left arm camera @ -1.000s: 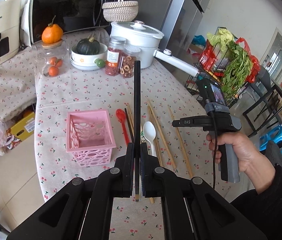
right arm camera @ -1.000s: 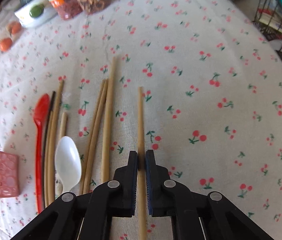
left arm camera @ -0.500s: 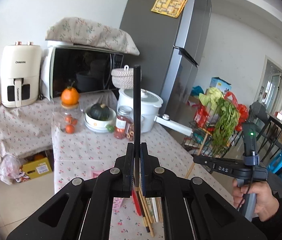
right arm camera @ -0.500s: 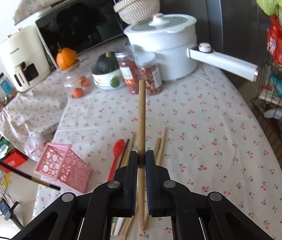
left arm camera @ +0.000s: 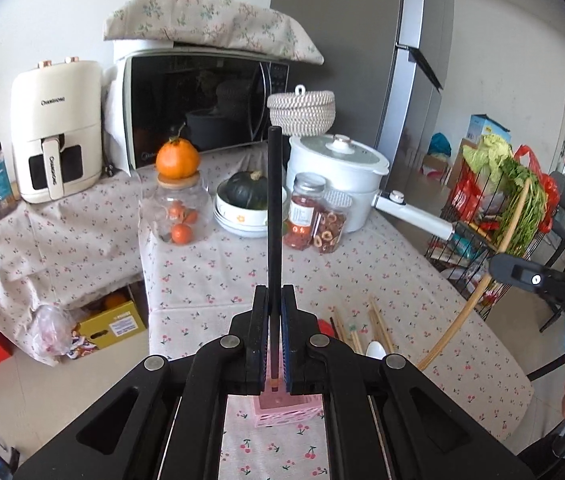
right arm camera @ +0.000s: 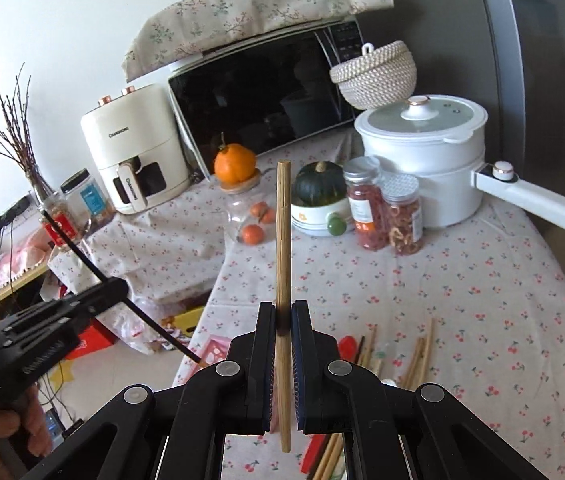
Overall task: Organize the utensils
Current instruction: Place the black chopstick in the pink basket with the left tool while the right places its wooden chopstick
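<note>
**Two grippers, each holding a chopstick above a cherry-print table**

A table (left arm camera: 210, 272) in a cherry-print cloth carries a white pot (left arm camera: 334, 184) at the back. A pink basket (left arm camera: 282, 408) sits at the near edge, directly below the left gripper (left arm camera: 275, 340), whose fingers pinch a black chopstick (left arm camera: 273, 216) upright. The right gripper (right arm camera: 283, 344) pinches a wooden chopstick (right arm camera: 283, 240), also upright. More chopsticks (right arm camera: 418, 356), a red spoon (right arm camera: 348, 346) and a white spoon (left arm camera: 374, 350) lie loose on the cloth beside the basket.
</note>
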Motion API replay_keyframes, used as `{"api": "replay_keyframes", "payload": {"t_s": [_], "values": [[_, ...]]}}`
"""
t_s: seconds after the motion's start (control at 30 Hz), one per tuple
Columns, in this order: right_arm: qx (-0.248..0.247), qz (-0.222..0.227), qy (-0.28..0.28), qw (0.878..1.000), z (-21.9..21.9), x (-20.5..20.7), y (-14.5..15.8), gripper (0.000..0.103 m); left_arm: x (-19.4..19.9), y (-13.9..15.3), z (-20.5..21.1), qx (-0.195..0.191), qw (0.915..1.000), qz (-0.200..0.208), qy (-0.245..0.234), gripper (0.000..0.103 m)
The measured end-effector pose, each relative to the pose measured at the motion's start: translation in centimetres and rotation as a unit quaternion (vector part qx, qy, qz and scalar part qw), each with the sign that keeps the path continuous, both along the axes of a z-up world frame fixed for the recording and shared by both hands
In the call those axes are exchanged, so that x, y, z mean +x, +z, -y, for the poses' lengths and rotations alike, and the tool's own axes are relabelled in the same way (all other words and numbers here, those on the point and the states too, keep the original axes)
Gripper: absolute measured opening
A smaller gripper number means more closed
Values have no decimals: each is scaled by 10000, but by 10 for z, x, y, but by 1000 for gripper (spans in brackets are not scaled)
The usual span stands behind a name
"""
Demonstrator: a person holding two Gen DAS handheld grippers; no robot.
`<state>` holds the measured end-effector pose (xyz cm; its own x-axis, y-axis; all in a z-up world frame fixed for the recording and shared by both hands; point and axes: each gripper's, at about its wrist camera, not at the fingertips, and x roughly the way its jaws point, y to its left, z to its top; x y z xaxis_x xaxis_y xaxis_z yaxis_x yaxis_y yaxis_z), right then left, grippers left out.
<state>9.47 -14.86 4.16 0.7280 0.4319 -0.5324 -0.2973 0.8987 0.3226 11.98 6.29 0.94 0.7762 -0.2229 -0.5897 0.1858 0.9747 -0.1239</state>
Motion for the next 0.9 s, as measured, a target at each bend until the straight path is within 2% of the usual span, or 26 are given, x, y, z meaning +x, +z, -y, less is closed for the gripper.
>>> {"api": "replay_keyframes", "payload": {"t_s": [0.23, 0.3, 0.37, 0.43, 0.5, 0.63, 0.9], "values": [[256, 215, 54, 9994, -14, 4, 9, 5, 27, -25, 5, -179, 9991, -388, -18, 10], [326, 318, 60, 9989, -18, 4, 13, 5, 27, -24, 5, -242, 9988, -422, 27, 22], [424, 409, 58, 9982, -22, 5, 16, 5, 20, -20, 3, -249, 9990, -345, 103, 49], [483, 473, 67, 9977, -26, 7, 18, 5, 13, -17, -1, -237, 9990, -302, 216, 55], [478, 496, 61, 9976, -30, 11, 18, 6, 6, -17, -6, -223, 9986, -376, 293, 57], [330, 433, 49, 9985, -42, 21, 11, 6, -8, -25, -16, -27, 9972, -567, 496, 68], [-259, -198, 111, 9994, -71, 47, -27, 6, -21, -42, -27, 43, 9945, -906, 529, 75]]}}
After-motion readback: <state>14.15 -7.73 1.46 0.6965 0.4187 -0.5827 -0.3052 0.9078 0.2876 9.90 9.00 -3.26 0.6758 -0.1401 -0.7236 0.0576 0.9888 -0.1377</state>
